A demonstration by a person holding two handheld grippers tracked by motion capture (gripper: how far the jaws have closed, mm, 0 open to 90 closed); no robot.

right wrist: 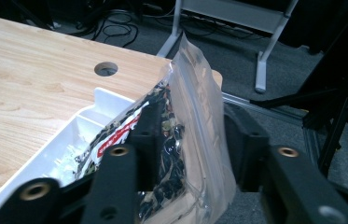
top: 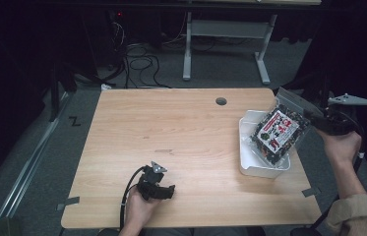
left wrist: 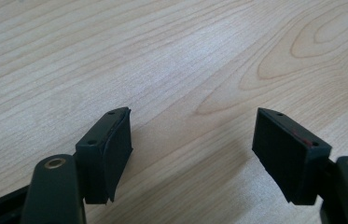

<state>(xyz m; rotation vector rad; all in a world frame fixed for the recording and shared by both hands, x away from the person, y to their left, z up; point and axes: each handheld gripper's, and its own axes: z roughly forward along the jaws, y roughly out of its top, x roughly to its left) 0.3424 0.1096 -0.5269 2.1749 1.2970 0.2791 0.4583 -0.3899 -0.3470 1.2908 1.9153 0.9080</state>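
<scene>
My right gripper was off the right edge of the table, its jaws clamped on the upper corner of a clear plastic bag. The bag held dark contents and carried a red, white and black label. It hung tilted over a white tray that sat on the table near the right edge, and the bag's lower end dipped into the tray. I could not tell whether that end touched the tray floor. In my right gripper view the bag stood pinched between my two black jaws, with the tray below it and to the left, and a round hole in the tabletop beyond.

My left gripper lay low near the front edge of the table, well apart from the bag and tray, with my left hand wrapped around it from below. In the left gripper view its jaws were spread wide over bare wood, holding nothing.

On the floor behind the table lay cables and the grey legs of another table.
</scene>
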